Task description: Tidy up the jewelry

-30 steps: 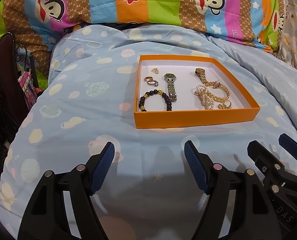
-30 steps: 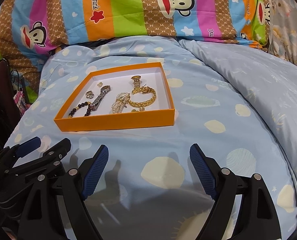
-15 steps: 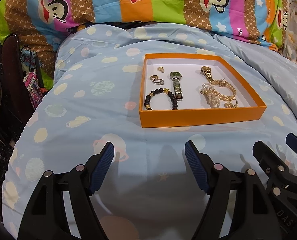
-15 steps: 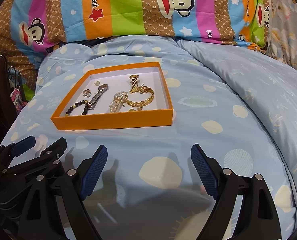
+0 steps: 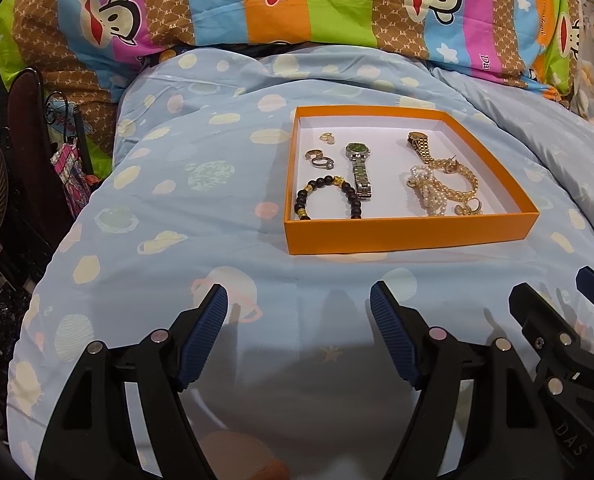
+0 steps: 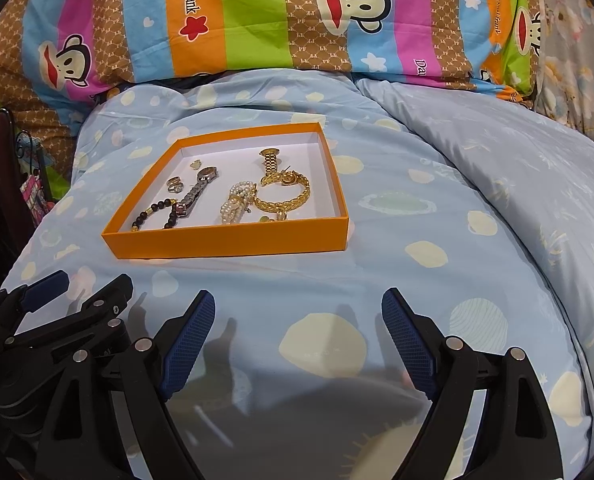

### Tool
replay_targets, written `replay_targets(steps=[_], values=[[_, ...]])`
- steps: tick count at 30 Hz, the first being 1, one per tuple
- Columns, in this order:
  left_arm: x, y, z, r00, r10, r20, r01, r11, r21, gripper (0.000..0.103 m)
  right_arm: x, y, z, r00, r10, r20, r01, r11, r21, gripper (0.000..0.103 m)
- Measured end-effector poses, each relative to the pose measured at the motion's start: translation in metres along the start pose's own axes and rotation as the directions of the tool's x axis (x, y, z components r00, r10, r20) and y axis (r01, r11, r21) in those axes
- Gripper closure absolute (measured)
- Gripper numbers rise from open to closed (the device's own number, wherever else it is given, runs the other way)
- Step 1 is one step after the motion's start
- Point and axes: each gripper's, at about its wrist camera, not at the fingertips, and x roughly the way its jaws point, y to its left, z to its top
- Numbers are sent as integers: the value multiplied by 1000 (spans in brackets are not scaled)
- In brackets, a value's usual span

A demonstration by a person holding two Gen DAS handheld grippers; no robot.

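On the blue quilt (image 5: 169,240), orange tray (image 5: 409,236) lies ahead of both grippers, well apart. Left gripper (image 5: 299,304) fingers spread, empty; right gripper (image 6: 299,312) likewise. Silver watch (image 5: 359,170) runs lengthwise away; left gripper looks nearer. Gold tangle (image 6: 285,196) sits right.

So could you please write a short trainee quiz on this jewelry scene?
1. True or false: the left gripper and right gripper hold nothing.
2. What lies left of the silver watch in the box: A pearls, B bead bracelet, C gold watch?
3. Fill in: the pearls lie tangled with a gold ____.

Key: 1 true; 2 B; 3 chain.
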Motion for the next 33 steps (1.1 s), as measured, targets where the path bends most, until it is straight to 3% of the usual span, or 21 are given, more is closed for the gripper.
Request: replay_targets(steps=[33], values=[[0, -1, 0, 1000, 5, -4, -5, 1000, 2, 32, 1, 0, 1, 1000, -2, -1, 2, 1000, -3, 19]])
